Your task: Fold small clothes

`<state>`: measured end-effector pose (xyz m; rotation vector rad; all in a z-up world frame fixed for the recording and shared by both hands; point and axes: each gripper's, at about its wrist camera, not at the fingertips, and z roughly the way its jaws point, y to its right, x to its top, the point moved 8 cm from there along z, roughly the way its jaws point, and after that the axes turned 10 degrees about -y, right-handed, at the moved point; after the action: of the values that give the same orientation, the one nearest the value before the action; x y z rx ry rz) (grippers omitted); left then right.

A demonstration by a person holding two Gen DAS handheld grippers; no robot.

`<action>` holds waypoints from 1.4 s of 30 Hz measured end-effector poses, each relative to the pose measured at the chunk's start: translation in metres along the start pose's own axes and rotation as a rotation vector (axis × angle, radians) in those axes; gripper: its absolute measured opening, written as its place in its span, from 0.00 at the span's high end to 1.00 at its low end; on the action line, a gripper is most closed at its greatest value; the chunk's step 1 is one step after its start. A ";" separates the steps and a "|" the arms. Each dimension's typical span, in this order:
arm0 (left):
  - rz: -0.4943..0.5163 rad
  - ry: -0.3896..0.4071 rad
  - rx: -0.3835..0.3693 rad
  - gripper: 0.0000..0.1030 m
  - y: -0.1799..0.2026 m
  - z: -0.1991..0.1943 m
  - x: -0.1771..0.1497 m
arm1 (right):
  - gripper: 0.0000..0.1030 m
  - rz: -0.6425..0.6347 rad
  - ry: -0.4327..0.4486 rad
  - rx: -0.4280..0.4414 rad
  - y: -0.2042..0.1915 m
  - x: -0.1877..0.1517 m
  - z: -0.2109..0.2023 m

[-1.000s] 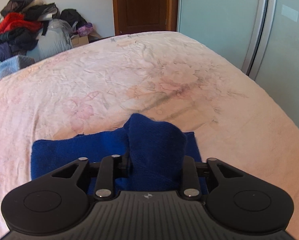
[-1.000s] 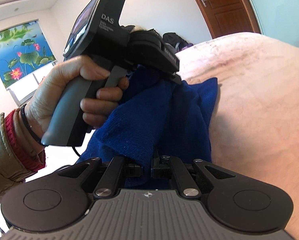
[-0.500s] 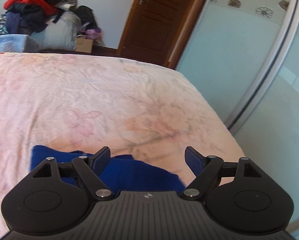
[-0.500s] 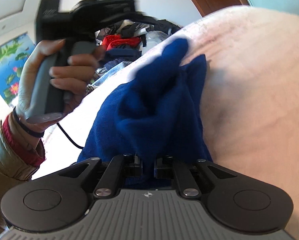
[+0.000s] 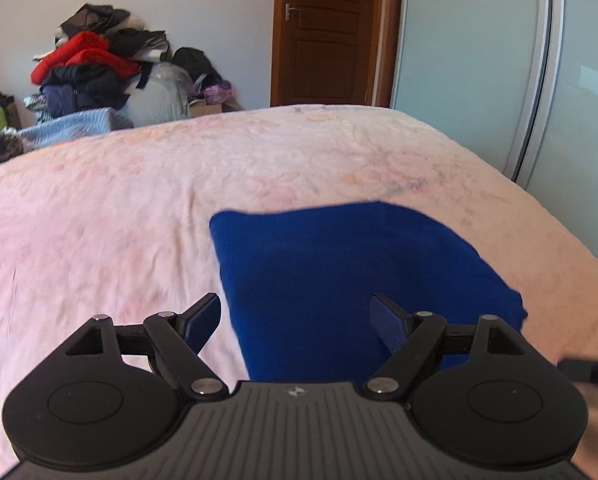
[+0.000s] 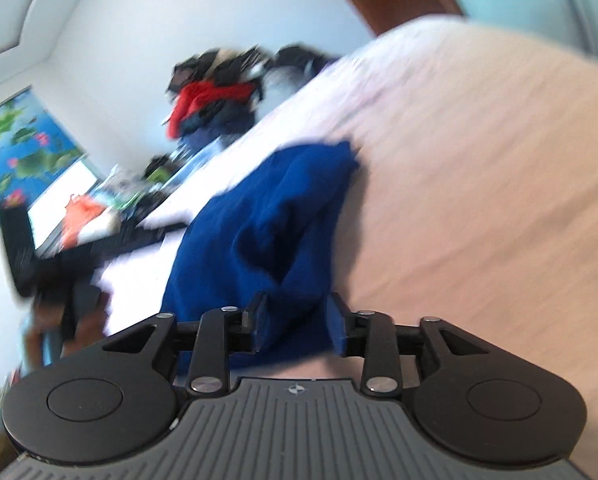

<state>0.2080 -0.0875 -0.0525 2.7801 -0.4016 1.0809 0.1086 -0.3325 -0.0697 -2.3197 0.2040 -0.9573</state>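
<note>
In the lower part of the left wrist view the left gripper [image 5: 295, 322] is seen with its jaws spread wide and nothing clasped, whereas a second ago a bunched fold of the blue cloth [image 5: 355, 280] was clenched between them; the cloth is now laid flat on the bed [image 5: 119, 216] just ahead, its left edge running up from between the jaws and its far edge lying across the middle of the frame. In the blurred right wrist view the right gripper [image 6: 297, 326] is shown with its jaws opening, a corner of the same cloth [image 6: 267, 224] lying loosely between them rather than pinched as it was before. From this it is judged that a fold has just been laid down and is being let go, so this piece may be close to finished, though a rumpled ridge is seen along its upper part in the right view. Open sheet is left to the left and beyond the cloth; the bed's right edge curves close past the cloth's lower right corner. Farther off, at upper left, a pile of clothes [image 5: 95, 64] is stacked against the wall, and a wooden door [image 5: 323, 32] stands behind.
</note>
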 end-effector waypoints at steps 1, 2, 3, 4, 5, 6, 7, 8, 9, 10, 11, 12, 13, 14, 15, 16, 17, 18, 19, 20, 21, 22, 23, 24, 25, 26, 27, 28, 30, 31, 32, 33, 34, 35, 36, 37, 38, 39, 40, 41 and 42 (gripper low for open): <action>-0.006 -0.004 -0.002 0.21 0.001 -0.001 -0.005 | 0.65 -0.012 0.019 -0.010 -0.004 0.003 0.000; -0.013 -0.012 0.004 0.21 0.002 -0.001 -0.012 | 0.64 -0.026 0.037 -0.017 -0.008 0.007 0.003; -0.012 -0.019 0.009 0.21 0.004 -0.001 -0.018 | 0.63 -0.041 0.046 -0.015 -0.013 0.008 0.006; -0.005 -0.022 0.011 0.21 0.006 -0.002 -0.023 | 0.63 -0.056 0.041 -0.007 -0.019 0.009 0.012; 0.003 -0.024 0.020 0.21 0.007 -0.003 -0.028 | 0.62 -0.072 0.034 -0.001 -0.024 0.009 0.017; 0.009 -0.026 0.032 0.21 0.007 -0.004 -0.032 | 0.61 -0.093 0.025 -0.001 -0.028 0.011 0.022; 0.018 -0.027 0.037 0.21 0.008 -0.005 -0.037 | 0.60 -0.120 0.016 -0.006 -0.031 0.011 0.027; 0.027 -0.031 0.033 0.21 0.008 -0.006 -0.041 | 0.60 -0.153 0.004 -0.015 -0.034 0.009 0.031; 0.028 -0.041 0.028 0.21 0.008 -0.005 -0.045 | 0.60 -0.187 -0.016 -0.039 -0.035 0.010 0.037; 0.020 -0.057 0.026 0.21 0.007 -0.004 -0.049 | 0.64 -0.203 -0.033 -0.065 -0.033 0.008 0.042; 0.014 -0.073 0.017 0.21 0.007 -0.002 -0.053 | 0.70 -0.206 -0.050 -0.083 -0.031 0.007 0.043; 0.010 -0.085 0.008 0.21 0.007 0.001 -0.058 | 0.90 -0.190 -0.062 -0.087 -0.027 0.005 0.045; 0.005 -0.092 0.008 0.21 0.007 0.001 -0.060 | 0.93 -0.165 -0.066 -0.082 -0.024 0.002 0.044; 0.002 -0.094 0.011 0.21 0.006 0.002 -0.062 | 0.93 -0.149 -0.066 -0.081 -0.022 0.000 0.042; 0.003 -0.093 0.012 0.21 0.005 0.001 -0.065 | 0.93 -0.140 -0.066 -0.082 -0.020 -0.002 0.039; 0.005 -0.093 0.011 0.21 0.004 0.000 -0.065 | 0.94 -0.136 -0.073 -0.078 -0.018 -0.004 0.038; 0.006 -0.092 0.008 0.21 0.004 0.000 -0.066 | 0.94 -0.134 -0.088 -0.075 -0.017 -0.006 0.038; 0.004 -0.089 0.003 0.21 0.003 -0.001 -0.065 | 0.93 -0.143 -0.122 -0.070 -0.014 -0.010 0.039; 0.001 -0.082 -0.009 0.20 0.002 -0.002 -0.063 | 0.86 -0.161 -0.132 -0.070 -0.015 -0.010 0.040; -0.006 -0.077 -0.019 0.20 -0.001 -0.002 -0.060 | 0.82 -0.169 -0.119 -0.077 -0.015 -0.009 0.037; -0.019 -0.074 -0.033 0.19 -0.005 -0.001 -0.057 | 0.73 -0.162 -0.102 -0.065 -0.016 -0.005 0.033; -0.036 -0.075 -0.048 0.18 -0.008 0.001 -0.055 | 0.47 -0.142 -0.080 -0.039 -0.015 0.000 0.030; -0.066 -0.081 -0.074 0.18 -0.013 0.005 -0.053 | 0.31 -0.123 -0.056 -0.014 -0.015 0.007 0.028; -0.100 -0.092 -0.106 0.18 -0.018 0.009 -0.053 | 0.12 -0.113 -0.031 0.019 -0.014 0.015 0.027; -0.135 -0.106 -0.140 0.18 -0.021 0.013 -0.052 | 0.13 -0.119 -0.023 0.038 -0.014 0.020 0.027; -0.176 -0.124 -0.189 0.18 -0.025 0.018 -0.053 | 0.15 -0.129 -0.038 0.047 -0.012 0.025 0.033; -0.210 -0.137 -0.232 0.17 -0.028 0.022 -0.055 | 0.18 -0.133 -0.062 0.039 -0.010 0.029 0.041; -0.232 -0.121 -0.251 0.16 -0.030 0.022 -0.056 | 0.22 -0.131 -0.085 0.037 -0.007 0.030 0.049; -0.246 -0.102 -0.274 0.16 -0.032 0.021 -0.058 | 0.28 -0.116 -0.138 0.071 -0.004 0.030 0.065; -0.242 -0.095 -0.282 0.16 -0.031 0.021 -0.058 | 0.32 -0.097 -0.166 0.102 -0.003 0.030 0.073; -0.239 -0.087 -0.292 0.16 -0.031 0.022 -0.057 | 0.32 -0.084 -0.180 0.124 -0.003 0.030 0.080; -0.238 -0.077 -0.301 0.16 -0.030 0.023 -0.054 | 0.32 -0.083 -0.176 0.150 -0.004 0.031 0.084; -0.241 -0.067 -0.311 0.16 -0.030 0.025 -0.050 | 0.32 -0.080 -0.177 0.168 -0.006 0.034 0.089; -0.253 -0.057 -0.321 0.16 -0.032 0.029 -0.045 | 0.32 -0.069 -0.180 0.188 -0.006 0.038 0.094; -0.269 -0.050 -0.334 0.16 -0.032 0.032 -0.040 | 0.31 -0.051 -0.181 0.217 -0.007 0.041 0.100; -0.288 -0.049 -0.351 0.17 -0.033 0.036 -0.036 | 0.32 -0.035 -0.183 0.239 -0.007 0.044 0.106; -0.306 -0.058 -0.365 0.23 -0.035 0.040 -0.033 | 0.34 -0.023 -0.181 0.251 -0.007 0.045 0.111; -0.309 -0.086 -0.364 0.44 -0.035 0.044 -0.032 | 0.49 -0.007 -0.188 0.241 -0.006 0.045 0.116; -0.298 -0.111 -0.351 0.53 -0.034 0.046 -0.032 | 0.66 0.013 -0.201 0.231 -0.005 0.044 0.121; -0.281 -0.107 -0.339 0.56 -0.033 0.045 -0.031 | 0.67 0.029 -0.196 0.236 -0.004 0.043 0.121; -0.268 -0.095 -0.342 0.65 -0.032 0.042 -0.032 | 0.68 0.050 -0.190 0.239 -0.005 0.043 0.120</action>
<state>0.2214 -0.0599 -0.1056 2.4965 -0.1927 0.7437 0.2212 -0.2861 -0.1081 -2.1572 0.0655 -0.6909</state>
